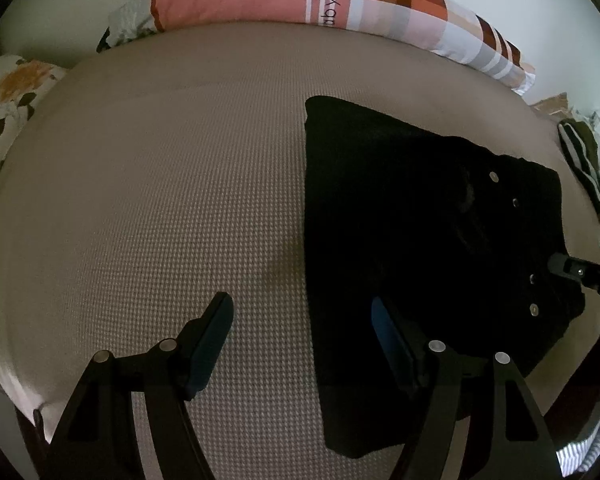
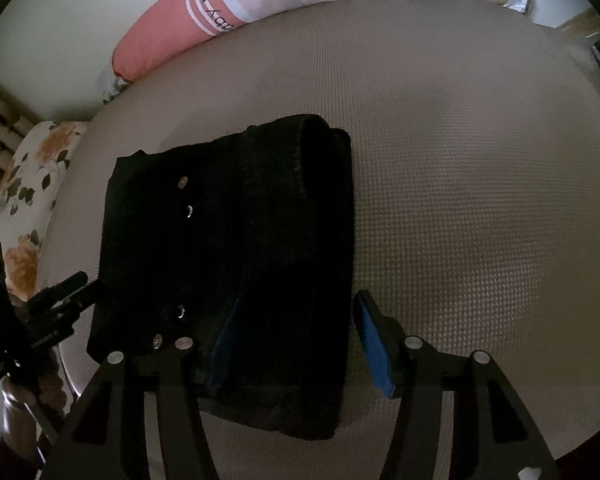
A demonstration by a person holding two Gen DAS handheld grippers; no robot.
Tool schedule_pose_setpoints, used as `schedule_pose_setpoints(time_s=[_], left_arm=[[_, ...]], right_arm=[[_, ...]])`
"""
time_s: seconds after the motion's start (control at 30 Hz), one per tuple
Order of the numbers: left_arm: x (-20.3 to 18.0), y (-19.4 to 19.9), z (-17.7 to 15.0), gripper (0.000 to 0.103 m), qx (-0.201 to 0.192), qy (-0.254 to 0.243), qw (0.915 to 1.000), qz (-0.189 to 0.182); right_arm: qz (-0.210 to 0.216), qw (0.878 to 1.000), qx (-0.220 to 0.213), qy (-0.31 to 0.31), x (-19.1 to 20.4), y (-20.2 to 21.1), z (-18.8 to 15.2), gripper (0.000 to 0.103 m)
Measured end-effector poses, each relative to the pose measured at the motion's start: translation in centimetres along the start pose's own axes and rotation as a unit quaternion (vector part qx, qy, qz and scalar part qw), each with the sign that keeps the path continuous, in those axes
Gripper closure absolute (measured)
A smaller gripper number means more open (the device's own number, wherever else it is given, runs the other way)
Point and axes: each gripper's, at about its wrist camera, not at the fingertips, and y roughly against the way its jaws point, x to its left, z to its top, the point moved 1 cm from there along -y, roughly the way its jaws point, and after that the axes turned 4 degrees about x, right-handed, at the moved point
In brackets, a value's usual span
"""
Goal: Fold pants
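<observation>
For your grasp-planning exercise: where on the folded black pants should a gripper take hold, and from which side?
Probably the thick folded edge of the black pants, approached from the bare mattress side. The layers stack there, and the open right gripper already straddles it.

Matte black left claw (image 1: 302,340) and right claw (image 2: 296,340), each with two curved, slotted arms. Round silver screw heads at the joints. Flat rectangular fingers (image 2: 374,344) faced with blue pads. Small white lettering, unreadable, on the left claw's black body in the right wrist view.
</observation>
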Motion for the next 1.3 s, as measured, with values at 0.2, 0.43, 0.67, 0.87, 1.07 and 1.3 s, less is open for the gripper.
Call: schedule_pose_setpoints(time_s=[0.2,0.43,0.67,0.87,1.07,1.3], left_arm=[[0.7,-0.3,0.6,0.031,0.008,0.007,0.9998,-0.016],[1.8,-0.9,1.4,0.031,0.034,0.024,0.9955,-0.086],[3.4,-1.4,2.2,0.031,0.056,0.052,0.9837,-0.163],[3.7,-1.7,2.9,0.031,0.076,0.045,0.9756,-0.201],[3.0,-1.8,3.2,0.031,0.085,0.030,0.9735,-0.210],[2.6,-2.0,3.5,0.031,0.080,0.024,0.9744,-0.209]], right_arm=[[0.032,0.999,0.012,-0.008,-0.8,-0.9,0.2,0.049],[0.102,0.994,0.029,-0.011,-2.1,-1.5,0.7,0.045],[0.166,0.984,0.059,-0.013,-3.3,-1.9,1.6,0.045],[0.200,0.977,0.075,-0.021,-4.4,-2.1,1.9,0.046],[0.212,0.974,0.076,-0.027,-5.1,-2.0,1.6,0.046],[0.231,0.969,0.072,-0.038,-6.5,-1.8,1.5,0.046]])
